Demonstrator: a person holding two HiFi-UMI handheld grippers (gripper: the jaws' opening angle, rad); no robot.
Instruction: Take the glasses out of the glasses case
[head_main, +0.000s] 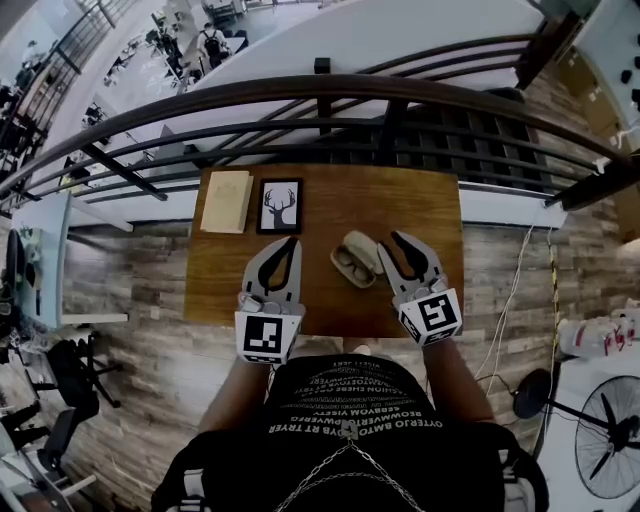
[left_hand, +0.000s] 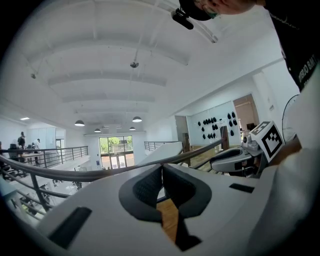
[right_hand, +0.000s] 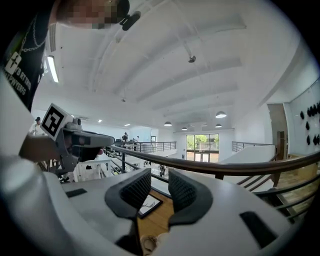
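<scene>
the glasses case (head_main: 362, 248) lies open at nine o'clock from my right gripper (head_main: 412, 250), glasses (head_main: 350, 266) inside. my right fingers are wide and empty, and my left gripper (head_main: 291, 242) is pinched shut. next, i think: grab the glasses gently.

Shirt print (head_main: 345, 395), upside down, not legible

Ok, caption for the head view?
Left gripper shut, right gripper open, either side of an open glasses case on a wooden table.
</scene>
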